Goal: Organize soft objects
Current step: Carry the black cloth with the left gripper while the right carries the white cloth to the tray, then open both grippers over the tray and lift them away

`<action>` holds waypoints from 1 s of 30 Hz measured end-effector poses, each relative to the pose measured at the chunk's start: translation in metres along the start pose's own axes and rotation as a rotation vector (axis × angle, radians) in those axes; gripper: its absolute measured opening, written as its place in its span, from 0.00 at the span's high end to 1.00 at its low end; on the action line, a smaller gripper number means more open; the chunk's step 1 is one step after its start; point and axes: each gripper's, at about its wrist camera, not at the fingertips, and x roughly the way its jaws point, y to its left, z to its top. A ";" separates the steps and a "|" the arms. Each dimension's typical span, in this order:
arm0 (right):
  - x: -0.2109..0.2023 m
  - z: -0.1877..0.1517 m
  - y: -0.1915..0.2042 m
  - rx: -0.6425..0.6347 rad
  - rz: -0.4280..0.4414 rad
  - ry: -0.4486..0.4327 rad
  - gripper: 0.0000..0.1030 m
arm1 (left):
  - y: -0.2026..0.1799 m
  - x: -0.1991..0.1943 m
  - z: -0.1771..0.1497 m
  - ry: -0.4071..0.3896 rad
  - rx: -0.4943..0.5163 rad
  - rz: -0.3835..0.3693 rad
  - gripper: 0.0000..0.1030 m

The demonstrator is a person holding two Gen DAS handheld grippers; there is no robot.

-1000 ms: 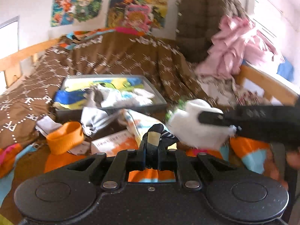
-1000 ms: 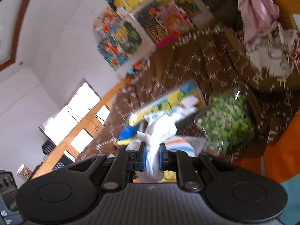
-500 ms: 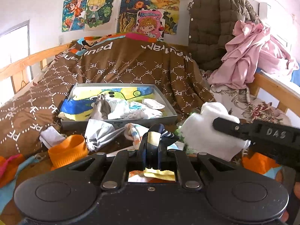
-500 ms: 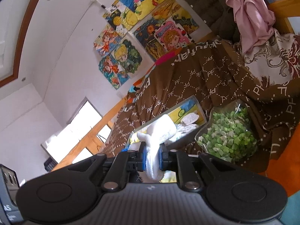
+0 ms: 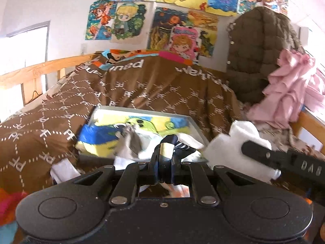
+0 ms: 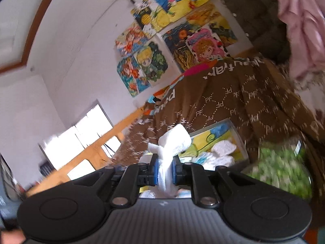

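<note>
My left gripper (image 5: 164,162) is shut on a dark navy sock with a yellow stripe (image 5: 171,144), held just in front of a grey tray (image 5: 198,128) on the bed. The tray holds a yellow and blue cloth (image 5: 105,136) and several pale socks (image 5: 132,142). My right gripper (image 6: 164,166) is shut on a white sock (image 6: 172,144), which also shows in the left wrist view (image 5: 233,144) at the tray's right corner. The tray shows in the right wrist view (image 6: 237,134) beyond the white sock.
A brown patterned quilt (image 5: 142,89) covers the bed. A wooden rail (image 5: 40,69) runs along the left. A brown padded coat (image 5: 260,50) and pink clothes (image 5: 288,93) hang at the right. A bag of green pieces (image 6: 284,168) lies right of the tray.
Both grippers have risen and moved forward toward the tray, each still holding its sock. The orange cup and clutter in front of the tray have dropped out of the left view.
</note>
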 end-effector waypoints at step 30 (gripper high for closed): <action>0.203 0.024 -0.066 0.116 -0.134 0.262 0.73 | 0.053 0.240 0.033 0.147 -0.044 -0.048 0.85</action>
